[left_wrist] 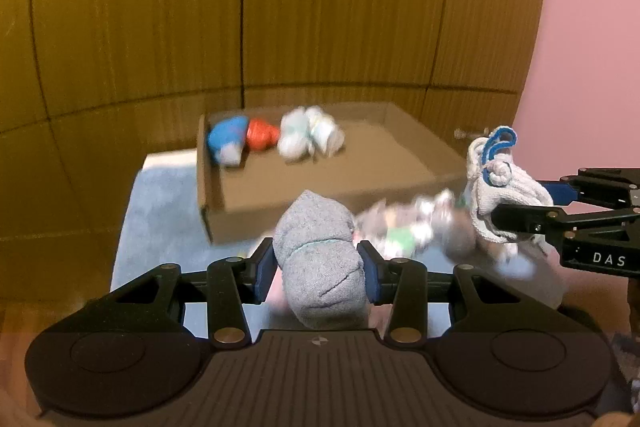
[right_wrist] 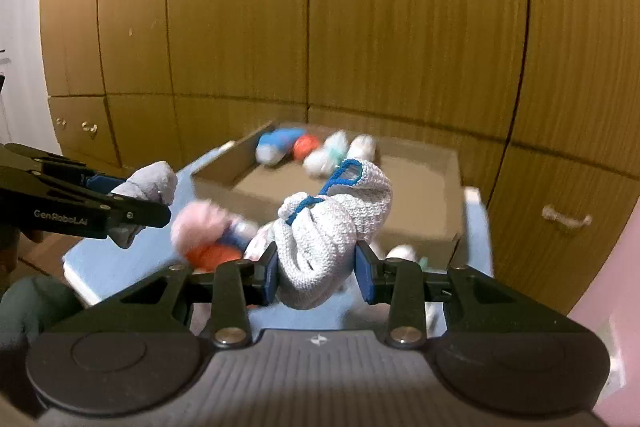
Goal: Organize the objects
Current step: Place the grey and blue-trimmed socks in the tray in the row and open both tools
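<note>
Both grippers are loaded: the left gripper (left_wrist: pixel 320 269) is clamped on a grey sock roll (left_wrist: pixel 322 267), and the right gripper (right_wrist: pixel 318 269) is clamped on a white knitted bundle with blue trim (right_wrist: pixel 328 227). Both are held above the blue cloth (left_wrist: pixel 160 211), in front of the cardboard box (left_wrist: pixel 320 179). To do this step well, I think each bundle should go over the near wall of the box and be let go low, on the bare floor beside the rolls (left_wrist: pixel 276 137) at the back. Loose socks (right_wrist: pixel 208 235) lie under the grippers and could catch. The views are blurred.
</note>
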Motion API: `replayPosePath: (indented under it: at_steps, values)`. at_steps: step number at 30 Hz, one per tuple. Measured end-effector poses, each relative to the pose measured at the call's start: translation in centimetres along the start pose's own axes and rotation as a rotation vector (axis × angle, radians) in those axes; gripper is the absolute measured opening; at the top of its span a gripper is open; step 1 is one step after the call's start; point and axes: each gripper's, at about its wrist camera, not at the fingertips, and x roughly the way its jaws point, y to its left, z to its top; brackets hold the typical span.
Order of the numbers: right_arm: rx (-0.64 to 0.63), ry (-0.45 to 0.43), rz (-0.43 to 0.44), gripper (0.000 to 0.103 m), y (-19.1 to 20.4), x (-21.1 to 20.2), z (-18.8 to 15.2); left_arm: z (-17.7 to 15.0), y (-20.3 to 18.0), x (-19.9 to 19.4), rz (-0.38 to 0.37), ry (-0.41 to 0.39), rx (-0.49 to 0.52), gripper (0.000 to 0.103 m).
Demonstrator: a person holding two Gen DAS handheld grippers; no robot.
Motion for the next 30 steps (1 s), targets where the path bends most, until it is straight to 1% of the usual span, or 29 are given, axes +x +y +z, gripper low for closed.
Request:
replayPosePath:
  at_steps: [5,7,10,14,16,18,22,30]
  values:
    - [-0.052,-0.032,-0.031,0.035,-2.1,0.6,2.6,3.8,-0.6,1.4,-0.025,-0.032,0.025,0.05]
    - [-0.082,-0.038,-0.042,0.035,-3.1,1.1,3.6,5.6,-0.8,2.5,-0.05,-0.038,0.024,0.05]
    - [-0.118,-0.036,-0.057,0.035,-4.7,2.2,5.2,8.2,-1.2,4.5,-0.077,-0.04,0.009,0.05]
    - [-0.176,-0.022,-0.043,0.035,-6.4,4.4,6.9,11.3,-1.8,8.2,-0.105,-0.027,-0.013,0.05]
    - [-0.199,-0.013,-0.045,0.035,-7.1,5.8,7.6,12.2,-2.1,10.1,-0.109,-0.018,-0.021,0.05]
    - [-0.216,0.001,-0.045,0.035,-7.8,7.3,8.1,13.1,-2.0,12.4,-0.119,0.002,-0.051,0.05]
    - [-0.232,0.031,-0.039,0.035,-9.1,10.5,8.6,14.2,-1.7,16.4,-0.12,0.024,-0.087,0.05]
    - [-0.251,0.11,-0.008,0.035,-10.7,17.9,8.5,14.0,-0.5,24.2,-0.111,0.109,-0.141,0.05]
